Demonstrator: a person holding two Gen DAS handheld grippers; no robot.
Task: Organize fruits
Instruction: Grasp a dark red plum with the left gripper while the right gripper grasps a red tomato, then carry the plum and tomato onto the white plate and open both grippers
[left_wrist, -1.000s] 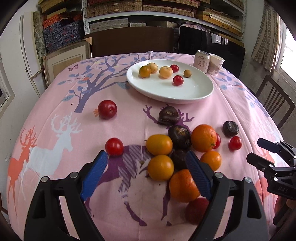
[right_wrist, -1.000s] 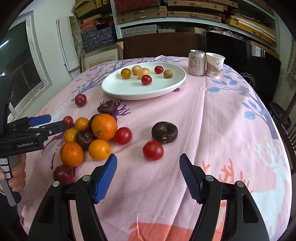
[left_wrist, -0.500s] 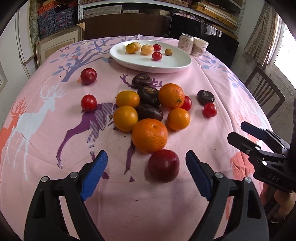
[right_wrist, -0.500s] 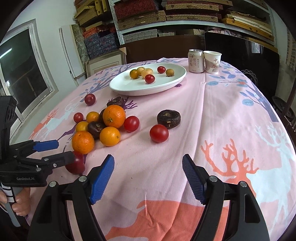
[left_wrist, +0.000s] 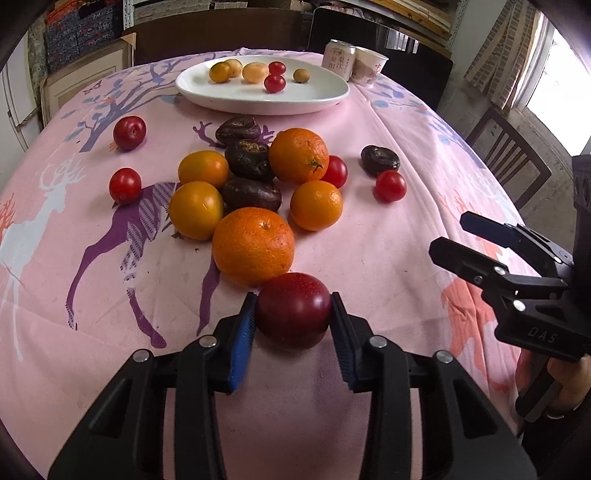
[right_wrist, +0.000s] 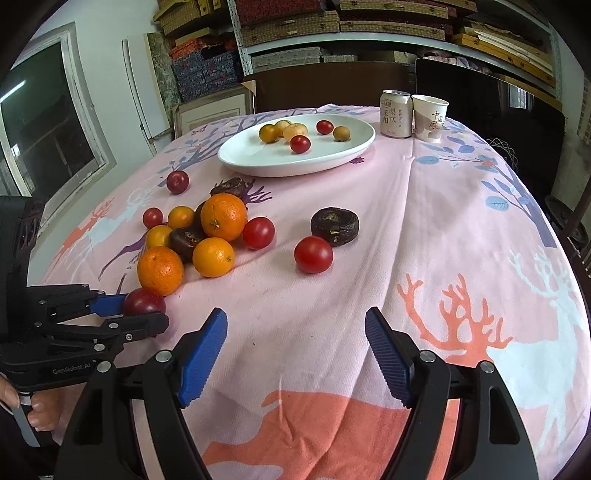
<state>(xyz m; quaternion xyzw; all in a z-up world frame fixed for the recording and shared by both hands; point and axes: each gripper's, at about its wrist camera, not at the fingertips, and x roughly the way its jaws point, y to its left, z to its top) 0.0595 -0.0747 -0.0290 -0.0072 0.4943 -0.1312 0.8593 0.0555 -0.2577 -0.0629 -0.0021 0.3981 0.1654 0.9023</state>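
Observation:
My left gripper (left_wrist: 293, 314) is shut on a dark red plum (left_wrist: 293, 309) at the near edge of the fruit pile; it also shows in the right wrist view (right_wrist: 142, 300). A large orange (left_wrist: 253, 246) lies just beyond it. More oranges, dark brown fruits and red tomatoes sit on the pink cloth. A white plate (left_wrist: 314, 96) at the far side holds several small fruits. My right gripper (right_wrist: 295, 334) is open and empty over bare cloth; it also shows at the right of the left wrist view (left_wrist: 448, 238).
A drinks can (right_wrist: 396, 114) and a paper cup (right_wrist: 429, 118) stand behind the plate. A lone red plum (left_wrist: 129, 132) and tomato (left_wrist: 125, 185) lie left of the pile. A chair (left_wrist: 508, 155) stands to the right of the table.
My left gripper pulled back toward the near edge, then closed its open jaws on the dark red plum. My right gripper drew back slightly and stayed open.

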